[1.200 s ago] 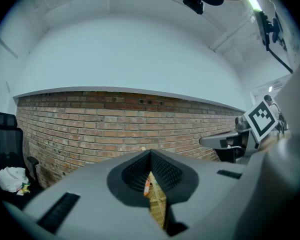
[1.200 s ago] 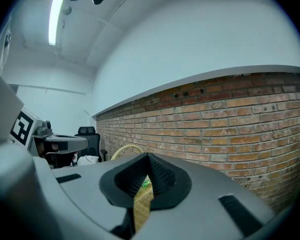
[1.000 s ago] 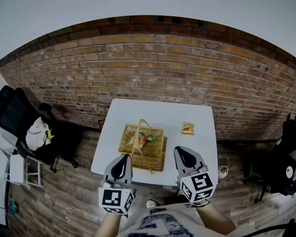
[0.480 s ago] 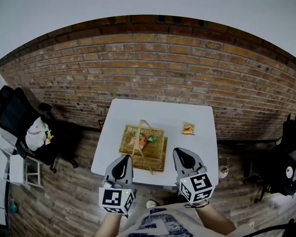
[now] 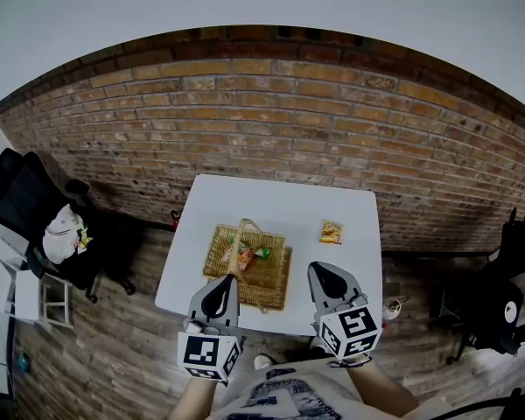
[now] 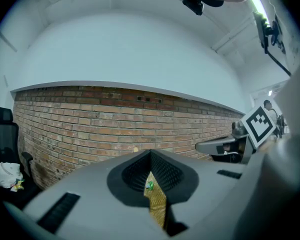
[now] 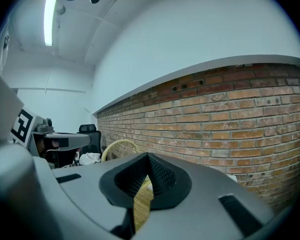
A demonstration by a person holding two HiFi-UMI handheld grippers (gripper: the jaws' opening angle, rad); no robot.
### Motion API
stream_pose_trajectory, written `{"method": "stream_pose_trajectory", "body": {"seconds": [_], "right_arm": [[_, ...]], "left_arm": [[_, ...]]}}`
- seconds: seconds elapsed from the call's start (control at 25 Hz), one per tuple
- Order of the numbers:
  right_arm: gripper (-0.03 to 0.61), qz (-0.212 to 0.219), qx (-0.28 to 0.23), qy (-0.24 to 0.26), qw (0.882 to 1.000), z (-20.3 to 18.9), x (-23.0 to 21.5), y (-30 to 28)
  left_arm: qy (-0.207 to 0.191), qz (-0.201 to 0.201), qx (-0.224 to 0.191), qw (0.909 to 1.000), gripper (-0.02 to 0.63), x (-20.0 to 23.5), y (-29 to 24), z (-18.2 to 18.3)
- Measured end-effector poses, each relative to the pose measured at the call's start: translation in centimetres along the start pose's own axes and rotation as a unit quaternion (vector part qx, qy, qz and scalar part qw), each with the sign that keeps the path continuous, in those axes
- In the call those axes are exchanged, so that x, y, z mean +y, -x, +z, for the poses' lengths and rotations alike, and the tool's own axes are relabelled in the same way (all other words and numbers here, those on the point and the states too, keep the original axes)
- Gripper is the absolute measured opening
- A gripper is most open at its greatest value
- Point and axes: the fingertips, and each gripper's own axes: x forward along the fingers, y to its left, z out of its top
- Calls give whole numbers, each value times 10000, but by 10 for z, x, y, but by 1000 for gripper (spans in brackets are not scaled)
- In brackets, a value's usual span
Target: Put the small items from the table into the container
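With my right gripper [image 5: 325,270] and left gripper [image 5: 219,289] both clenched empty, the small orange-yellow snack packet [image 5: 332,231] lies straight ahead of the right one, off to the right of the woven straw basket [image 5: 276,289].

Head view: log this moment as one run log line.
wicker basket: on white table, holds packets | yellow snack packet: on table, right of basket | left tongs: shut, empty | right tongs: shut, empty

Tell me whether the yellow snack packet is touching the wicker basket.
Apart. The head view shows bare white table between the snack packet and the wicker basket.
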Motion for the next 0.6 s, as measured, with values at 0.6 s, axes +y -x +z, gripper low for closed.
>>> {"method": "stream_pose_trajectory", "body": {"seconds": [0.6], "right_arm": [[20,24,257,-163,9995,-5,-136,-3]], "left_arm": [[118,-216,115,9996,49,-89,-117,-1]]}}
